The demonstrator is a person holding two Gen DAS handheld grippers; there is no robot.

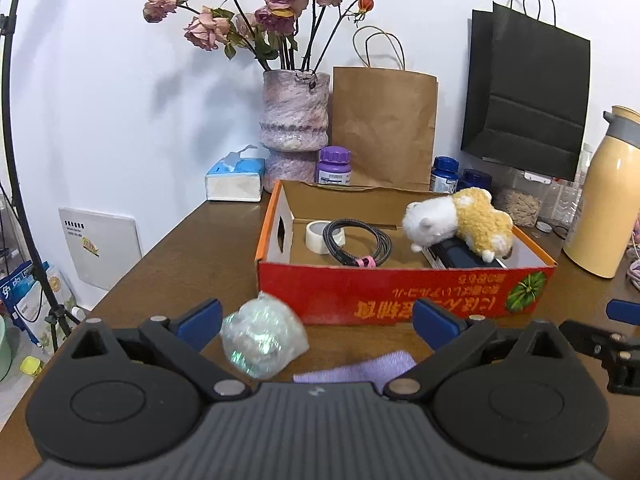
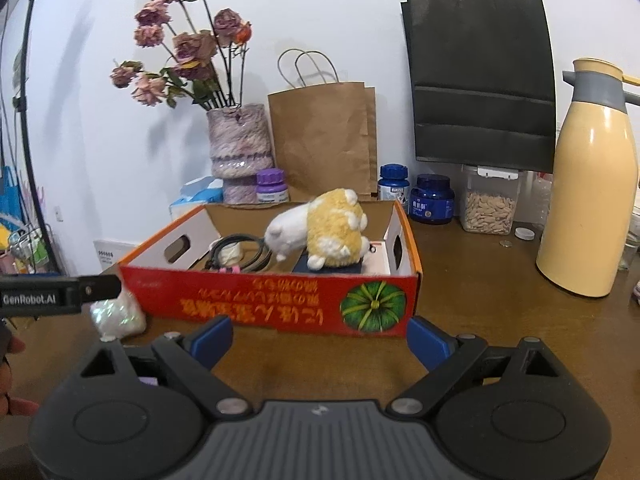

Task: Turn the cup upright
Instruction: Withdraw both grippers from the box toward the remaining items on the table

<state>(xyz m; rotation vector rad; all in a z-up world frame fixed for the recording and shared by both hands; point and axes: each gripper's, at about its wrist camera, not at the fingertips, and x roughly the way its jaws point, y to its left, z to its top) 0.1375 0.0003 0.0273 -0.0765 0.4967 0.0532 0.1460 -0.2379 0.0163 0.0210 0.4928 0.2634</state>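
Approaching the iridescent cup lying beside the red box, I hold my left gripper spread wide to straddle it — right gripper likewise agape, waiting.

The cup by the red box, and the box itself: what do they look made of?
Cup: likely thin clear plastic or glass with an iridescent finish; it flashes green-white and looks translucent. I cannot tell which. Red box: printed cardboard, with raw brown inner walls and cut handle holes.
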